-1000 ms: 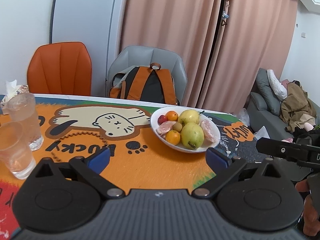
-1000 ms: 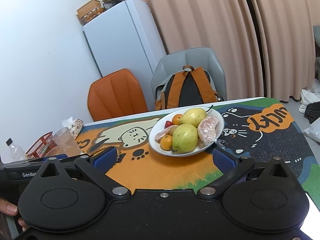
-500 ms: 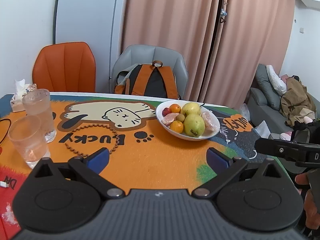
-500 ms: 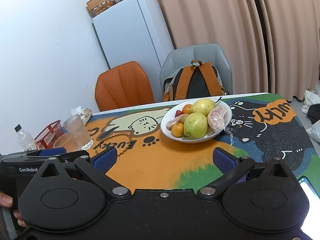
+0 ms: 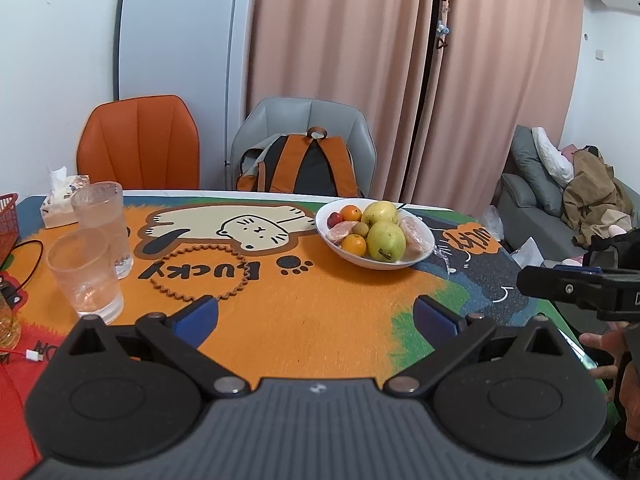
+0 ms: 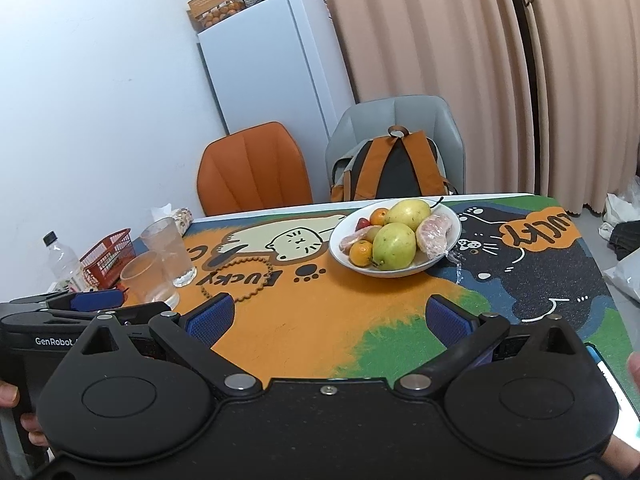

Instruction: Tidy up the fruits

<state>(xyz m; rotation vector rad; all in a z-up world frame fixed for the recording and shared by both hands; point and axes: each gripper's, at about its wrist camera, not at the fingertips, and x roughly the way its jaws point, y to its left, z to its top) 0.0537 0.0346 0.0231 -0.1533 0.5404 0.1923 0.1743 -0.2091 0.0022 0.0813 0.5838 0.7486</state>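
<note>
A white bowl [image 5: 400, 264] stands on the cartoon table mat and holds two yellow-green pears [image 5: 386, 240], small oranges [image 5: 354, 245], a red fruit [image 5: 333, 220] and plastic-wrapped pink pieces [image 5: 414, 232]. The bowl also shows in the right wrist view [image 6: 400, 271]. My left gripper [image 5: 316, 318] is open and empty, well short of the bowl. My right gripper [image 6: 328, 318] is open and empty, also well back from it. The right gripper shows at the right edge of the left wrist view [image 5: 576, 288].
Two clear plastic cups [image 5: 86, 272] stand at the left of the table, with a tissue pack [image 5: 60, 204] and a red basket [image 6: 108, 258] beyond. A plastic bottle [image 6: 62, 260] stands at far left. An orange chair [image 5: 138, 144] and a grey chair with a backpack [image 5: 304, 168] stand behind.
Both grippers have drawn back from the bowl and risen a little; the bowl looks smaller and more of the table shows. Both stay open and empty.
</note>
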